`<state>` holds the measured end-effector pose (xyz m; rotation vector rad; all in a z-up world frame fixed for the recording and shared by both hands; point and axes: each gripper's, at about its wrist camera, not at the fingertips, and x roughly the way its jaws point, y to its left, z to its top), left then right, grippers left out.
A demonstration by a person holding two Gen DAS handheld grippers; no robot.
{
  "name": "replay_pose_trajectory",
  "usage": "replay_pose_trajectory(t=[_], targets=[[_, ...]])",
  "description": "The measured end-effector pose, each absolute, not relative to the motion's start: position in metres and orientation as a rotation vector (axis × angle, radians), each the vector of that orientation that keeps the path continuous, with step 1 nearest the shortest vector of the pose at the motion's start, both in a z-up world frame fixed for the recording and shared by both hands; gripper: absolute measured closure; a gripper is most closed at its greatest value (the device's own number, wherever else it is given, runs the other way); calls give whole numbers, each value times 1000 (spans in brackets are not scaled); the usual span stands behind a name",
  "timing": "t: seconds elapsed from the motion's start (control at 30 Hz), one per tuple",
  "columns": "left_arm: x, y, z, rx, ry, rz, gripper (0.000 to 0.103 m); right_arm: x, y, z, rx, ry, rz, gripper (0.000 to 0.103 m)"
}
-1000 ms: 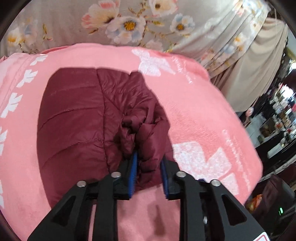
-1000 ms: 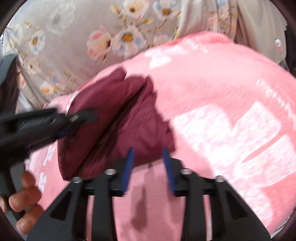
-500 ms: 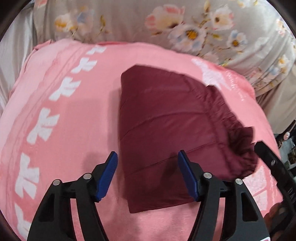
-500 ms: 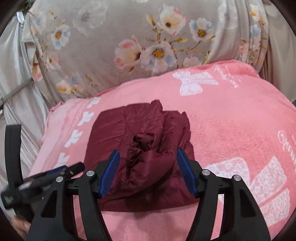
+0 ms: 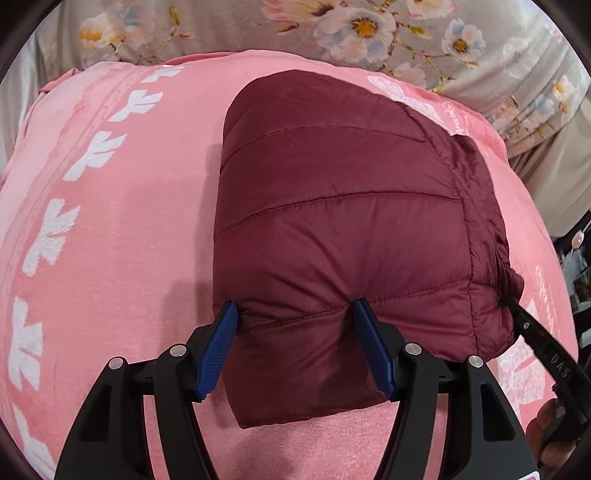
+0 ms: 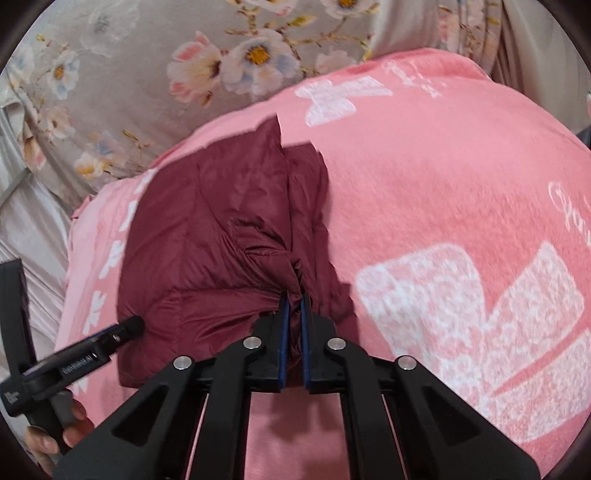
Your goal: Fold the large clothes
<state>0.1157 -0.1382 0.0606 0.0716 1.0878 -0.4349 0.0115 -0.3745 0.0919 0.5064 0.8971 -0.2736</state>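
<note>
A maroon quilted puffer jacket lies folded into a thick bundle on a pink blanket. My left gripper is open, its blue pads pressing on the bundle's near left corner from either side. My right gripper is shut on a bunched fold of the jacket at its near right edge. The right gripper's arm shows in the left wrist view, touching the jacket's right side. The left gripper shows in the right wrist view at the jacket's left edge.
The pink blanket has white bow prints and covers a raised surface. A grey floral sheet hangs behind it. Beige cloth and cluttered shelves lie beyond the right edge.
My left gripper has moved in onto the jacket's near left corner. My right gripper went from open around the bunched fabric to shut on it.
</note>
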Motion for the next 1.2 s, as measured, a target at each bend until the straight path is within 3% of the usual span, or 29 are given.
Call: replay_pose_trajectory(t=[0.33, 0.93, 1.03, 1.1, 1.2], targets=[[110, -159, 41, 183, 1057, -406, 38, 13, -372, 52, 503, 941, -314, 99], [105, -162, 32, 238, 1009, -382, 37, 19, -358, 47, 377, 914, -340, 99], [107, -150, 47, 197, 1043, -416, 38, 8, -368, 59, 441, 941, -318, 94], [115, -133, 63, 127, 1051, -443, 38, -5, -379, 74, 489, 938, -329, 85], [140, -106, 95, 38, 1020, -449, 39, -12, -391, 103, 493, 879, -358, 85]])
